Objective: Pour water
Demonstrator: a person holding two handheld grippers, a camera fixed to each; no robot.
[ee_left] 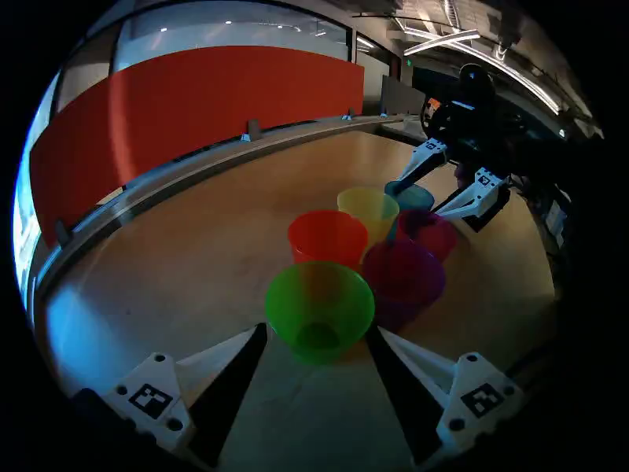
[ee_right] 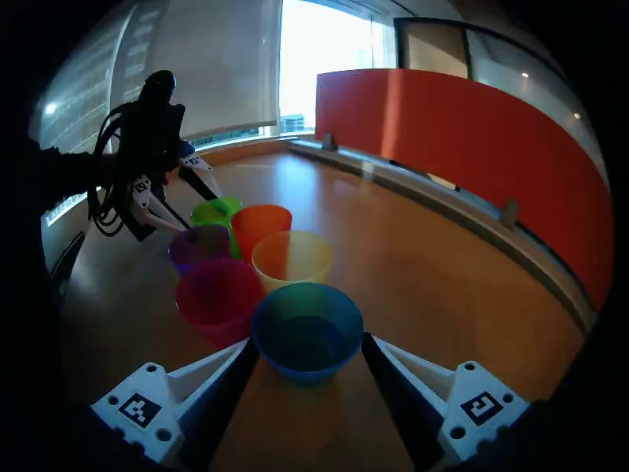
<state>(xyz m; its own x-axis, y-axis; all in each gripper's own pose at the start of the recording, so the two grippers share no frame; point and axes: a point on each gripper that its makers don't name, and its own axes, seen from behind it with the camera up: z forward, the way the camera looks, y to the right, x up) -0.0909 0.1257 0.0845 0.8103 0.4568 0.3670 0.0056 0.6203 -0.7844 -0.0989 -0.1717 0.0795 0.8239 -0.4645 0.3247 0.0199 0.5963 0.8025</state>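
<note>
Risks
- Right claw [ee_right: 307,340]: fingers spread to cup width, one on each side of the blue cup [ee_right: 307,326], tips right at its wall. Cannot tell if they press yet
- Left claw [ee_left: 317,329]: same stance around the green cup [ee_left: 318,303]; grip likewise unclear
- Blue cup looks to hold some water, though it is dim; green looks empty
- Thin tapered plastic: a light pinch may let a cup slide down out of the fingers, a hard one may buckle the wall and slop water
- Six cups packed close; lifting either end cup askew could knock a neighbour over

Surroundings
- Between the two end cups: orange cup [ee_left: 328,236], yellow cup [ee_left: 368,208], purple cup [ee_left: 402,271], pink cup [ee_left: 427,232], touching or nearly so
- These four stand in the straight line from blue to green; the pour likely needs a lift over them
- Wooden counter [ee_left: 196,236], red partition [ee_left: 196,94] along its far edge
</note>
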